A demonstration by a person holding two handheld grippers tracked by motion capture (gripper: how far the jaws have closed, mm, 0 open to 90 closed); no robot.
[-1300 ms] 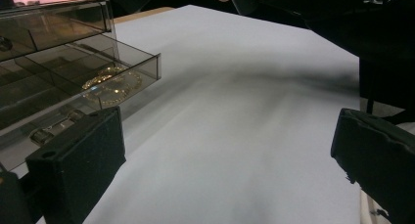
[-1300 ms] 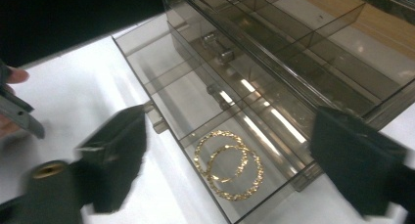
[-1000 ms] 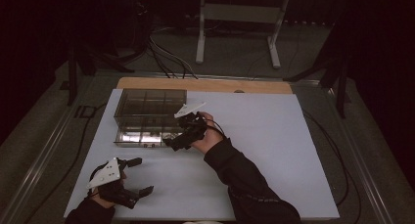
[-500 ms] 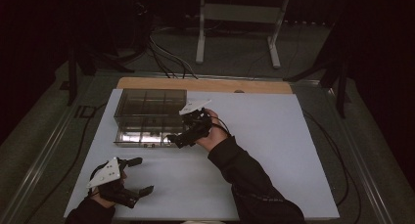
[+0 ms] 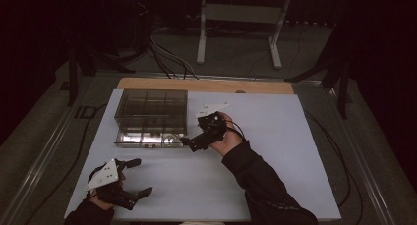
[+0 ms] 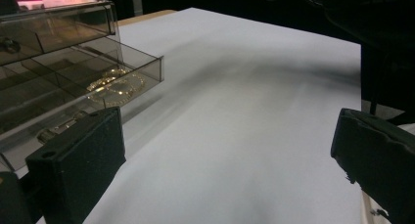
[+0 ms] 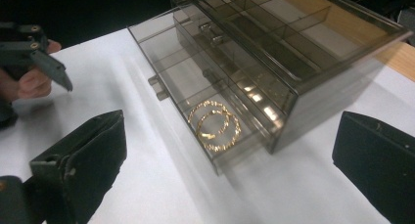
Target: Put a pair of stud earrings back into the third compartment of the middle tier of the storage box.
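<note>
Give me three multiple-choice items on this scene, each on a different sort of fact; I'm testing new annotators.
1. Where do the gold bracelets lie?
A. in the pulled-out bottom drawer
B. on the white table
C. on top of the organizer

2. How many bracelets show?
A. one
B. two
C. four

3. How are the right gripper's fingers?
A. shut on a bracelet
B. shut on nothing
C. open

Key: 1 A, the rings rest inside the drawer's front corner; 2 B, two overlapping hoops; 3 C, the fingers stand wide apart, holding nothing.
</note>
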